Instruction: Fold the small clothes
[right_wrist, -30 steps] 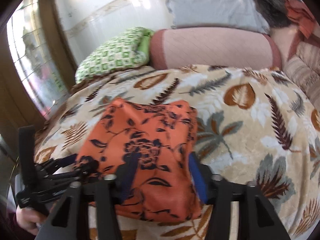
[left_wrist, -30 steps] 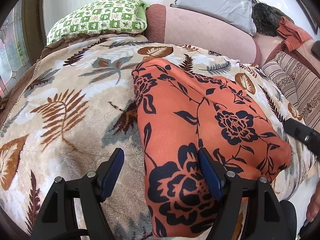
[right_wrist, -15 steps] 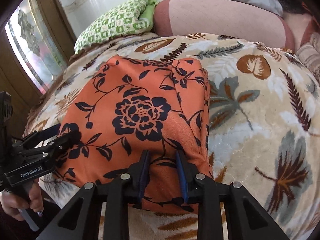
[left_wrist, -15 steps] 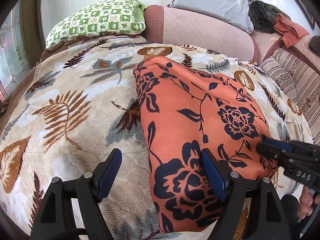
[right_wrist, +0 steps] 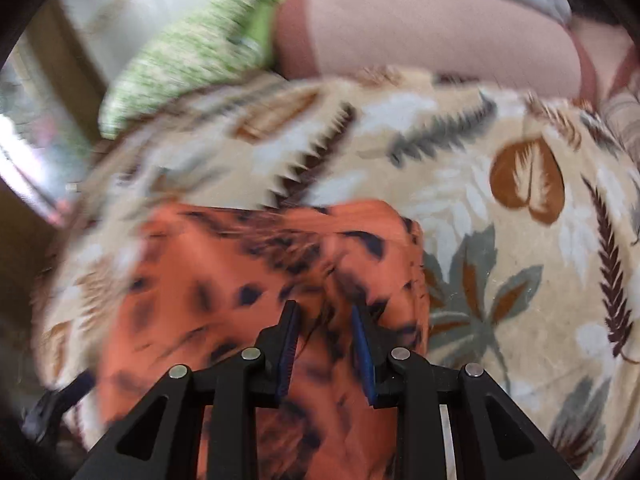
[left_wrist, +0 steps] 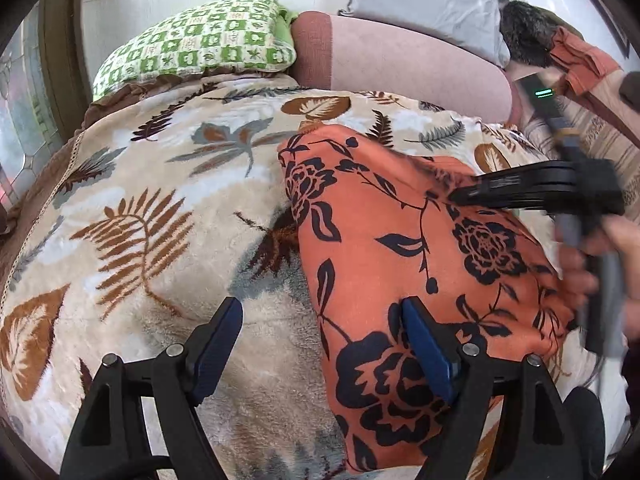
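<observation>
Left gripper (left_wrist: 320,344) fingers spread over garment (left_wrist: 400,248) edge on blanket (left_wrist: 140,200); right gripper (right_wrist: 324,340) fingers narrowed, grip unclear through blur.

Background: bed, leaf-print blanket, pillows.
Beige leaf-print blanket (left_wrist: 160,216) covers the bed. Green checked pillow (left_wrist: 200,44) at head, touching pink bolster (left_wrist: 400,64); grey pillow (left_wrist: 424,0) on top of bolster. Striped cushion (left_wrist: 600,140) far right.

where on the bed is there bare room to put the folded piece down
Bare blanket lies left of the orange floral garment, up to the green checked pillow. The pink bolster borders the far side. Right of the garment the right gripper crowds it.
</observation>
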Available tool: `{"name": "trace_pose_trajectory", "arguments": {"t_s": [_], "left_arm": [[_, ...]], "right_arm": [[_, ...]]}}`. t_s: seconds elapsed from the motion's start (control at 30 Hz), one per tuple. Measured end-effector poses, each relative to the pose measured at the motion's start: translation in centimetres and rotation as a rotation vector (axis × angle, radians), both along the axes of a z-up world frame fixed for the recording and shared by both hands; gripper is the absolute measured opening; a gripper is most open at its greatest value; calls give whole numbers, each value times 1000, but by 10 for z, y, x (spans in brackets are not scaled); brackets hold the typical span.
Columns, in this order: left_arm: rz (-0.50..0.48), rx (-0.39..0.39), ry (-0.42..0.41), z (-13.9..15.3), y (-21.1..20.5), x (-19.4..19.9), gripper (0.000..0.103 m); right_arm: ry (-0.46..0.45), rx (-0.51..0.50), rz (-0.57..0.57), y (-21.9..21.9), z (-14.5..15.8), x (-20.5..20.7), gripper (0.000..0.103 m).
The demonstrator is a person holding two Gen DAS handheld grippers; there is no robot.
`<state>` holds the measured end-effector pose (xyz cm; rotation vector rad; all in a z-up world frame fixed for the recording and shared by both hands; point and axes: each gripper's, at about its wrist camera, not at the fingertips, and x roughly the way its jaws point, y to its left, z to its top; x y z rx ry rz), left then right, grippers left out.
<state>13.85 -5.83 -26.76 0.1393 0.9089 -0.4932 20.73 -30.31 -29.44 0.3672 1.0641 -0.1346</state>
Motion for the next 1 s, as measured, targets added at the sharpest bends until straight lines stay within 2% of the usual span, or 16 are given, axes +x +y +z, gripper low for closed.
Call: {"name": "trace_pose_trajectory", "arguments": {"t_s": [0.07,0.2,0.4,0.47,0.6,0.7,0.8,1.0], "left_arm": [[-2,16,-8,-1,-2,-2,83],[-9,24,-13,0,-1,-2,83],[-4,8,7,-1,2,-1,83],[-6,9,6,-1,2,-1,83],[-3,13,15,-3,3,1,84],[7,14,24,-7,4,4,86],[9,15,26,-8,3,4,89],[5,43,-14,-9,0,-1,92]], "right_arm": [[22,20,-10,-6,-16,12,29],[39,-33,-16,3,-3,23,31],[-68,25,94,36,31,33,32],[-77,32,132,53,34,43,32],[-40,74,182,79,18,68,32],[50,99,176,88,-16,83,32],[18,43,194,95,-14,80,32],[-36,53,192,87,7,47,32]]}}
